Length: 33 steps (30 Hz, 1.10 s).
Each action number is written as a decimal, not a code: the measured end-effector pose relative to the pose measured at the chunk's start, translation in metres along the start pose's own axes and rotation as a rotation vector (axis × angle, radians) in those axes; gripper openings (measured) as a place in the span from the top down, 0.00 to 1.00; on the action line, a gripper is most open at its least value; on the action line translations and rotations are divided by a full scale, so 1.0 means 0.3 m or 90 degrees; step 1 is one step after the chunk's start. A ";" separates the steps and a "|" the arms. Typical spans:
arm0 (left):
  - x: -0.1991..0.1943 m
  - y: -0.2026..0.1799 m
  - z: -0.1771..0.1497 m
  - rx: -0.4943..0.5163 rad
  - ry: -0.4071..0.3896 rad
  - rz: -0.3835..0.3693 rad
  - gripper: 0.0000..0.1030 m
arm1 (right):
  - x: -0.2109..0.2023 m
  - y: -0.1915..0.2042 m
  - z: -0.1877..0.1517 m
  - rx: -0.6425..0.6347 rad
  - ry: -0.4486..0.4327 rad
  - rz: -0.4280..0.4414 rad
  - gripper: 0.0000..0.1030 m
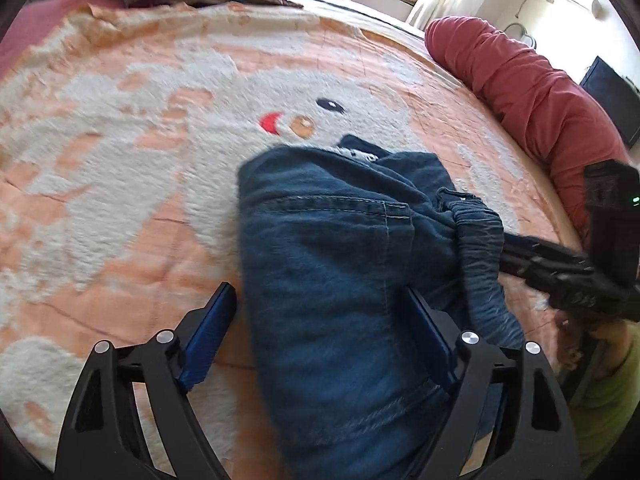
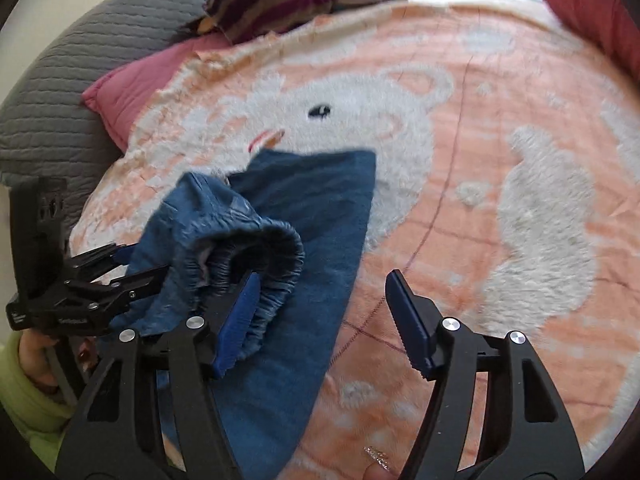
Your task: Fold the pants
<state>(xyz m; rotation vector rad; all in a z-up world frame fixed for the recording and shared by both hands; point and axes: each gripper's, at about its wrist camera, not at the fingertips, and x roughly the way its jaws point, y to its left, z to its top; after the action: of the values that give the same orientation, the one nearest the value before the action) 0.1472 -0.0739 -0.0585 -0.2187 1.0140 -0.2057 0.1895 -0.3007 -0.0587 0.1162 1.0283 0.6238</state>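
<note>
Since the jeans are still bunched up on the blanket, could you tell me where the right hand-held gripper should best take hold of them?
Probably the gathered elastic waistband, the raised, rolled-over edge of the jeans. It stands up off the blanket, so a finger can likely slip under it. Come from the near side, angled down; the right hand-held gripper is open, with one finger already at the band.

FREE: wide stretch of peach blanket (image 2: 500,128) right of and beyond the jeans (image 1: 340,260) | OBSTACLES: striped cushion (image 2: 280,4) and pink pillow (image 2: 132,84) at far edge; red bolster (image 1: 532,96) along right edge | CROWDED: left gripper (image 1: 320,320) and right gripper (image 2: 320,320) close together at bunched waistband (image 2: 260,248)
</note>
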 end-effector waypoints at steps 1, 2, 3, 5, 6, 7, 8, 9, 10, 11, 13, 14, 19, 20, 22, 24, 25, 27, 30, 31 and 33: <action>0.006 -0.007 -0.002 0.002 0.000 -0.002 0.25 | 0.018 -0.003 -0.001 0.005 0.009 0.009 0.44; 0.010 -0.012 -0.004 0.006 0.001 -0.004 0.30 | 0.032 -0.006 -0.004 0.009 0.014 0.012 0.45; 0.011 -0.016 -0.003 0.008 0.000 -0.003 0.32 | 0.036 -0.005 -0.004 0.007 0.011 0.019 0.46; 0.010 -0.025 -0.002 0.006 -0.002 -0.001 0.37 | 0.037 -0.004 0.000 0.006 0.009 0.036 0.48; 0.007 -0.030 -0.001 0.006 -0.004 -0.001 0.43 | 0.039 0.000 0.001 0.007 0.007 0.041 0.48; 0.003 -0.037 0.000 0.008 -0.007 -0.001 0.45 | 0.040 0.003 0.003 0.004 0.005 0.043 0.49; -0.001 -0.044 0.001 0.013 -0.011 0.003 0.50 | 0.040 0.007 0.006 0.000 0.004 0.042 0.52; -0.008 -0.051 0.001 0.020 -0.016 0.005 0.56 | 0.042 0.015 0.008 -0.007 0.002 0.043 0.56; -0.014 -0.056 0.003 0.027 -0.017 0.007 0.59 | 0.040 0.020 0.011 -0.012 0.000 0.047 0.72; -0.024 -0.063 0.006 0.035 -0.020 0.009 0.63 | 0.038 0.028 0.014 -0.019 -0.003 0.055 0.91; -0.045 -0.067 0.016 0.042 -0.031 0.009 0.68 | 0.025 0.069 0.018 -0.056 -0.018 0.036 0.93; -0.054 -0.069 0.020 0.045 -0.035 0.007 0.70 | 0.019 0.081 0.020 -0.063 -0.027 0.031 0.93; -0.096 -0.063 0.058 0.051 -0.063 0.016 0.72 | -0.021 0.140 0.072 -0.089 -0.076 0.029 0.93; -0.104 -0.053 0.074 0.047 -0.071 0.019 0.72 | -0.021 0.148 0.089 -0.092 -0.081 0.032 0.93; -0.118 -0.029 0.105 0.035 -0.085 0.024 0.72 | -0.020 0.165 0.136 -0.096 -0.094 0.033 0.93; -0.128 -0.007 0.141 0.029 -0.102 0.040 0.72 | -0.009 0.179 0.179 -0.100 -0.105 0.035 0.93; -0.131 0.002 0.155 0.029 -0.108 0.046 0.72 | 0.000 0.183 0.198 -0.100 -0.106 0.034 0.94; -0.130 0.016 0.186 0.029 -0.117 0.058 0.72 | 0.025 0.189 0.240 -0.097 -0.107 0.031 0.94; -0.114 0.044 0.221 0.025 -0.124 0.070 0.72 | 0.066 0.200 0.284 -0.099 -0.105 0.021 0.94; -0.109 0.050 0.226 0.023 -0.125 0.072 0.72 | 0.083 0.203 0.296 -0.102 -0.102 0.013 0.94; -0.091 0.068 0.231 0.014 -0.121 0.074 0.72 | 0.111 0.204 0.305 -0.102 -0.095 0.000 0.94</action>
<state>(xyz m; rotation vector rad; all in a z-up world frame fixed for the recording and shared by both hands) 0.1937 -0.0411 -0.0064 -0.1554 0.8318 -0.0890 0.2511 -0.2149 -0.0131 0.0209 0.8317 0.6854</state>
